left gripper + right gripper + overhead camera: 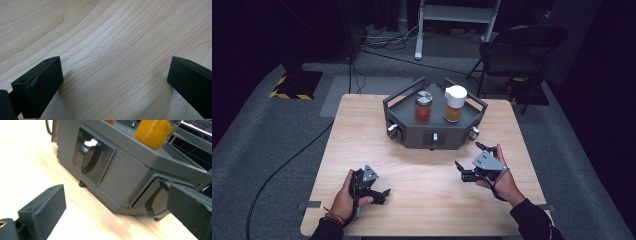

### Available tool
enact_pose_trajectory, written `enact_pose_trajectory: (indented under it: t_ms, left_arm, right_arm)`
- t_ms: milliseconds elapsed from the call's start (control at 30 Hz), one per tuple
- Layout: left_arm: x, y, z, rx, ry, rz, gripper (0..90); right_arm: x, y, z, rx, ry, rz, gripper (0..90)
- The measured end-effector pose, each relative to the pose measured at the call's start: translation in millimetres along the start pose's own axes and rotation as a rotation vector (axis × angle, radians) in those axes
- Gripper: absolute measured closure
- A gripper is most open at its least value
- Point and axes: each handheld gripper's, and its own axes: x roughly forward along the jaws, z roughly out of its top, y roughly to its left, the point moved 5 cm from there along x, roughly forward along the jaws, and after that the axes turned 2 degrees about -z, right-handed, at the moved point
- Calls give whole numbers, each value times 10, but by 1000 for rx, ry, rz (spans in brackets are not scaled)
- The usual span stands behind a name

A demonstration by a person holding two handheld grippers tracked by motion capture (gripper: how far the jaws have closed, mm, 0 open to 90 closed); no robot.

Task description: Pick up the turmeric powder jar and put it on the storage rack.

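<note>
Two hands rest at the near edge of a pale wooden table (362,125), each holding a black two-jaw gripper with nothing in it. On the person's left, the left gripper (379,194) lies low over bare wood, its jaws spread wide. On the other side, the right gripper (468,159) hovers just short of a dark grey hexagonal tray stand (447,137), jaws also wide and pointed at the stand's front faces.

Each of those faces carries a recessed knob; the front knob (88,146) with its white pointer sits ahead of the right gripper, well apart from it. On the stand's top deck stand two jars: a red-filled jar (423,107) with a metal lid and an orange-filled jar (454,104) with a white cap, side by side and upright.

Judging from this setup, the risk lies in the approach: a jaw coming in too high could clip the deck rail and rock the jars, and a hard push on a knob could slide the whole stand backward. Beyond the table, a folding chair (517,52) and floor cables stay clear of the work.
</note>
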Motion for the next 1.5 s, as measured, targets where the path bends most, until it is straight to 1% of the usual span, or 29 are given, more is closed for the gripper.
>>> enact_pose_trajectory:
  t_ms: [67, 133, 200, 267, 367, 667, 733, 800, 1033, 1133, 1300, 1367, 1500]
  left_arm:
    - [0, -1, -1, 0, 0, 0, 4]
    - [0, 0, 0, 0, 0, 0, 4]
    - [0, 0, 0, 0, 0, 0, 4]
    - [0, 0, 0, 0, 0, 0, 5]
    - [0, -1, 0, 0, 0, 0, 4]
    - [0, 0, 0, 0, 0, 0, 5]
    - [0, 0, 0, 0, 0, 0, 5]
    - [0, 0, 0, 0, 0, 0, 5]
    - [0, -1, 0, 0, 0, 1, 5]
    - [0, 0, 0, 0, 0, 0, 5]
    - [0, 0, 0, 0, 0, 0, 4]
    - [0, 0, 0, 0, 0, 0, 5]
    - [0, 0, 0, 0, 0, 0, 5]
  right_arm:
    - [-9, 6, -28, 1, 8, 8, 20]
    - [-15, 21, -58, -11, 19, 10, 21]
    - [-24, 27, -83, -7, 24, 15, 20]
    - [-34, 45, -110, -12, 34, 16, 20]
    - [-45, 72, -158, -21, 57, 22, 20]
    - [-90, 121, -291, -37, 128, 19, 20]
    - [-96, 126, -314, -52, 141, 12, 20]
    - [-106, 116, -337, -42, 151, 15, 20]
    - [-146, 101, -435, -33, 201, 19, 21]
    - [-185, 86, -477, -14, 215, 18, 20]
    - [-227, 49, -502, 11, 245, 29, 21]
    - [-233, 41, -510, 8, 258, 29, 20]
    - [-245, -19, -536, 43, 288, 45, 21]
